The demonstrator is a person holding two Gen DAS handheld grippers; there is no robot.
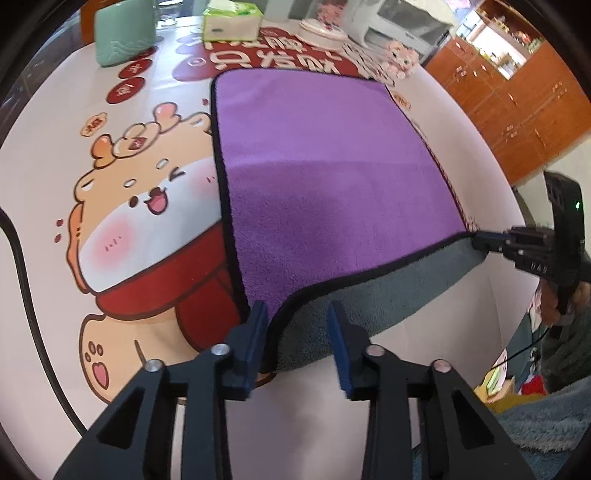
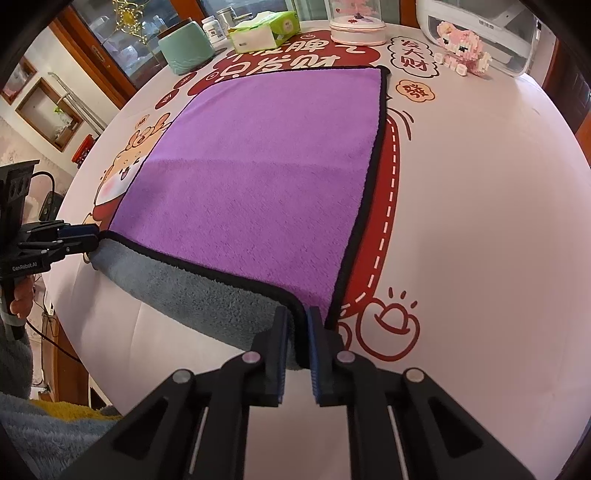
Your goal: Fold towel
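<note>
Left wrist view: my left gripper (image 1: 297,314) has its blue-padded fingers (image 1: 258,332) set apart, one on each side of the near left corner of the purple plush towel with black piping and a grey underside (image 1: 325,158). The corner's hem runs between the pads, but the gap is wide and I cannot tell for sure that the pads press it. From the right wrist view, the left gripper (image 2: 96,238) shows edge-on at that same corner, and its opening is hard to read there too.

My right gripper (image 2: 296,317) is pinched narrow on the towel's near right corner, with the black hem caught between the blue pads (image 2: 282,332). In the left view it reaches in from the right to that corner (image 1: 476,242).

The towel's near edge is raised off the round white tablecloth printed with a cartoon bear and red lettering (image 1: 110,206), showing the grey side. The rest lies flat, purple side up.

At the table's far side stand a mint-green canister (image 2: 186,51), a green tissue pack (image 2: 264,29) and a pink block figure (image 2: 461,46).
</note>
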